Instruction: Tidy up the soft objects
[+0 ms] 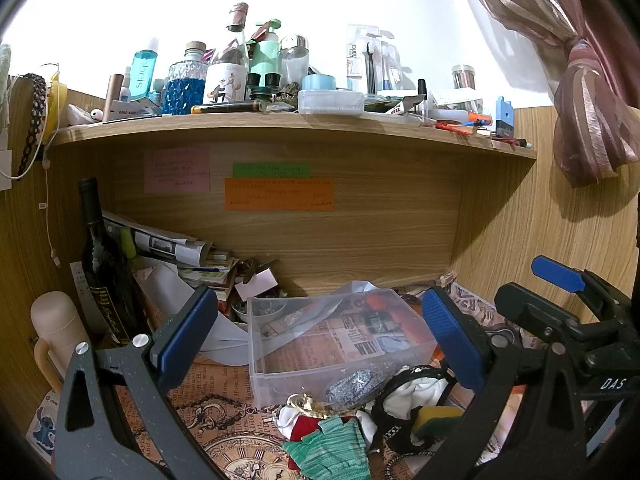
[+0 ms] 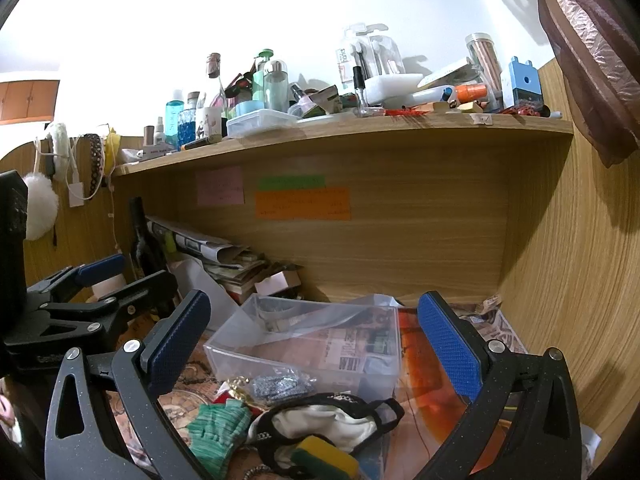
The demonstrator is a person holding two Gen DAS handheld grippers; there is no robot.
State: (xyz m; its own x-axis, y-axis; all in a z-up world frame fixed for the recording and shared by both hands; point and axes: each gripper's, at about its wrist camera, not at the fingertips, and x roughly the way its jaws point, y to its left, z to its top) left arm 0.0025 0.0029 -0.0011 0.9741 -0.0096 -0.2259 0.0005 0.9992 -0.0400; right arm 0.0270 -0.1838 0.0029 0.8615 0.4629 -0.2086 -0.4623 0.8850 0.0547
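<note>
A pile of soft items lies on the desk in front of a clear plastic box (image 1: 280, 344) (image 2: 248, 344): a green knitted cloth (image 1: 332, 448) (image 2: 216, 428), a white cloth with black straps (image 1: 416, 392) (image 2: 328, 420), a yellow-green sponge (image 1: 436, 416) (image 2: 324, 456), a silver scourer (image 1: 354, 384) (image 2: 280, 386) and a red-white piece (image 1: 304, 426). My left gripper (image 1: 320, 336) is open above the box and pile. My right gripper (image 2: 316, 348) is open over the same spot. Both are empty.
A dark wine bottle (image 1: 104, 272) (image 2: 144, 240), stacked papers (image 1: 180, 252) and a beige flask (image 1: 60, 328) crowd the left. A cluttered wooden shelf (image 1: 280, 128) (image 2: 340, 136) hangs overhead. A wooden wall (image 2: 568, 280) closes the right. The right gripper's body (image 1: 568, 320) sits close on the right.
</note>
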